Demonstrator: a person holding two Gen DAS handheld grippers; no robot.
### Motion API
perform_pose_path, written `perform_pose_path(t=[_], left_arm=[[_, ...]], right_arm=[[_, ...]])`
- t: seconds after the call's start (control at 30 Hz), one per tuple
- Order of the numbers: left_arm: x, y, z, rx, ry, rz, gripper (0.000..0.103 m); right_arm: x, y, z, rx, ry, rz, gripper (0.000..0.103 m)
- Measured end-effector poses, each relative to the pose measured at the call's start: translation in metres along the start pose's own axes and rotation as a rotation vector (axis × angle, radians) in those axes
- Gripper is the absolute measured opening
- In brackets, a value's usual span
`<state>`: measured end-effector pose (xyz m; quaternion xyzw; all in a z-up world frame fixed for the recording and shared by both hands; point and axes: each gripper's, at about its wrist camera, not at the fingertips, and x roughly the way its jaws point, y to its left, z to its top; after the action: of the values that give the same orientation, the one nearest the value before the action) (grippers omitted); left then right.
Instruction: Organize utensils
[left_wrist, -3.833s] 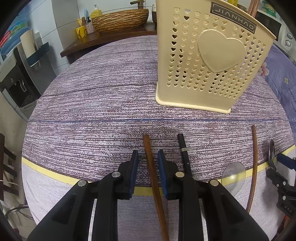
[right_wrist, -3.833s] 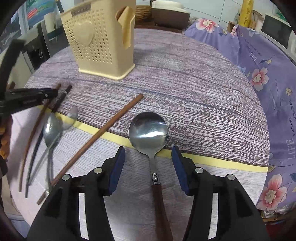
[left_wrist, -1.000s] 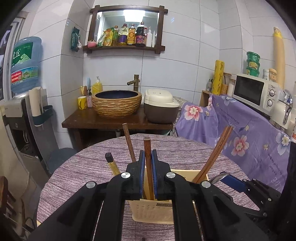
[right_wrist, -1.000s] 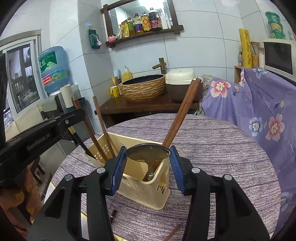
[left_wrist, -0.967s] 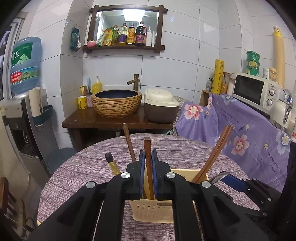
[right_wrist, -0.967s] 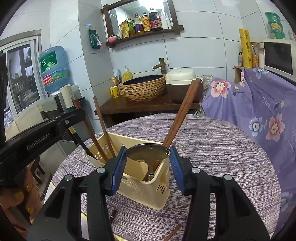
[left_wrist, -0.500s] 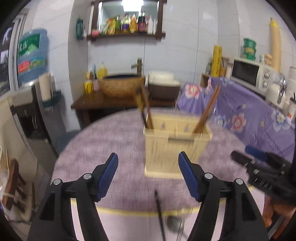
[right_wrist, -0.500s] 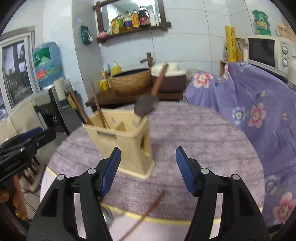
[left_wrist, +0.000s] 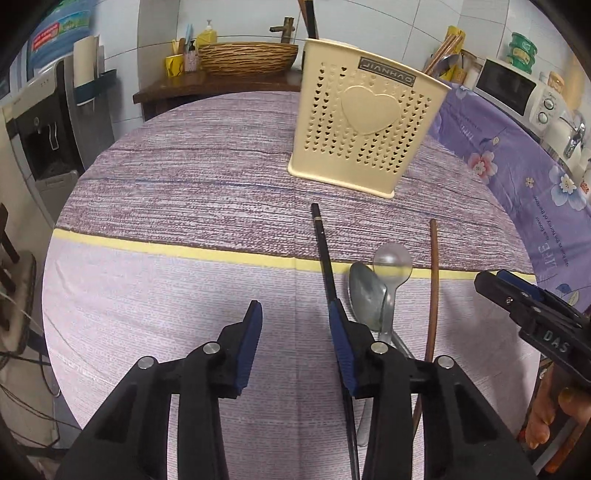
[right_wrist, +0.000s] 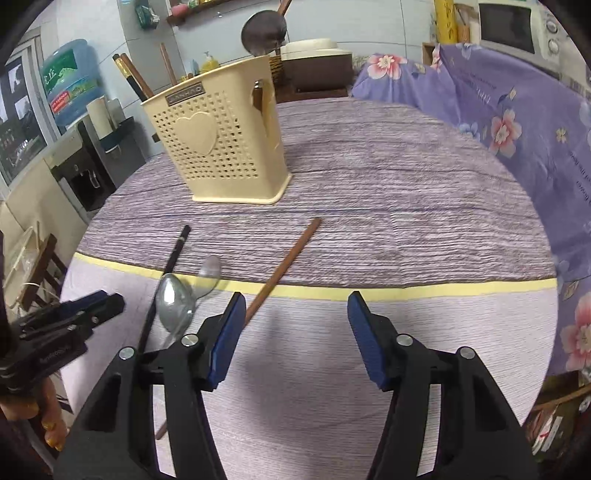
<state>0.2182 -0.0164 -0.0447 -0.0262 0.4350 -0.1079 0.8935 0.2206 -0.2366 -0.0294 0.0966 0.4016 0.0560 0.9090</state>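
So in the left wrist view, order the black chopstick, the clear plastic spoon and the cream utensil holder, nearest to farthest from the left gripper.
1. Black chopstick, running alongside the left gripper's right finger.
2. Clear plastic spoon, further right, on the yellow stripe.
3. Cream utensil holder, upright at the far side.

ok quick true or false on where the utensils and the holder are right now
1. Both grippers hold nothing. True: the left gripper and right gripper have open, empty jaws.
2. The cream holder lies tipped on its side. False: it stands upright.
3. Two spoons lie overlapping on the tablecloth. True.
4. The black chopstick is in the holder. False: it lies on the cloth beside the spoons.
5. The brown chopstick crosses the yellow stripe. True.
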Motion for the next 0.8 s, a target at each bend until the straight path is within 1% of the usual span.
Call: perform_pose_path(t=[0.07,0.1,0.17,0.27,0.33,0.37,0.43,0.47,0.5,0.57,0.67,0.8], left_arm=[[-0.002,0.002,-0.001,-0.011,-0.008,-0.004,0.038],[-0.003,0.002,-0.001,-0.015,-0.008,-0.010,0.038],[-0.003,0.002,-0.003,-0.018,-0.006,-0.013,0.038],[-0.003,0.004,-0.006,-0.018,0.000,-0.016,0.038],[-0.002,0.005,-0.009,-0.019,0.004,-0.015,0.038],[-0.002,0.006,-0.009,-0.021,0.006,-0.015,0.038],[-0.002,0.008,-0.010,-0.025,0.007,-0.015,0.038],[-0.002,0.009,-0.010,-0.026,0.006,-0.015,0.038],[-0.003,0.009,-0.010,-0.025,0.006,-0.015,0.038],[-0.002,0.009,-0.010,-0.023,0.005,-0.016,0.038],[0.000,0.007,-0.010,-0.020,0.009,-0.016,0.038],[0.002,0.007,-0.009,-0.013,0.013,-0.018,0.038]], right_arm=[[0.001,0.006,0.004,0.007,0.006,0.078,0.051],[0.004,0.009,0.007,0.014,0.019,0.130,0.050],[0.014,0.015,0.015,0.026,0.045,0.190,0.045],[0.032,0.022,0.023,0.037,0.081,0.207,0.037],[0.050,0.026,0.027,0.054,0.137,0.248,0.032],[0.056,0.028,0.028,0.058,0.153,0.251,0.029],[0.068,0.031,0.026,0.059,0.178,0.232,0.026],[0.072,0.031,0.025,0.068,0.187,0.231,0.022],[0.075,0.030,0.024,0.082,0.194,0.247,0.019],[0.082,0.030,0.024,0.106,0.209,0.282,0.010],[0.082,0.025,0.023,0.130,0.209,0.297,0.006],[0.066,0.011,0.026,0.185,0.217,0.381,0.004]])
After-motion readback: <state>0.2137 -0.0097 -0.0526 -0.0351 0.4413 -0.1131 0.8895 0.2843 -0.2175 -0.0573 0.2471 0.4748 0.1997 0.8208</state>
